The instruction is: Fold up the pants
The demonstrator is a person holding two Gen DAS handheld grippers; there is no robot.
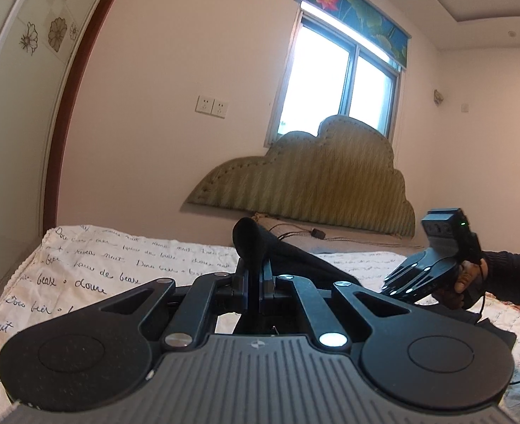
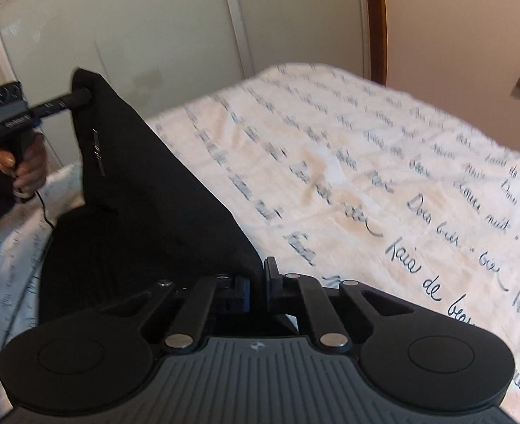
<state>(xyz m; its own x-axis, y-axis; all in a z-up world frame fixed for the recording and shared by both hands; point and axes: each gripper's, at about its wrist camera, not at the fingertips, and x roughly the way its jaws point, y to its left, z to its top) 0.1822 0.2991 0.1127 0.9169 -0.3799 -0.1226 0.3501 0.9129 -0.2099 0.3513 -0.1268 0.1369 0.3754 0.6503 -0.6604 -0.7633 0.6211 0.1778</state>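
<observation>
Black pants (image 2: 147,212) hang lifted over the bed as a taut, sloping sheet between my two grippers. In the right wrist view my left gripper (image 2: 83,97), held in a hand, is shut on the upper corner of the pants at the left. My right gripper (image 2: 258,282) stands low at the cloth's bottom corner, jaws drawn together with the black edge running into them. In the left wrist view my left gripper (image 1: 254,272) pinches a roll of the black pants (image 1: 247,240) that sticks up above its fingers. The right gripper's body (image 1: 426,268) shows at the right, tilted down.
The bed is covered by a white sheet with dark cursive script (image 2: 366,176). A cloud-shaped padded headboard (image 1: 313,183) leans on the far wall under a window (image 1: 341,81). Pale wardrobe doors (image 2: 154,35) stand beside the bed. A thin cable (image 2: 42,212) trails from the left handle.
</observation>
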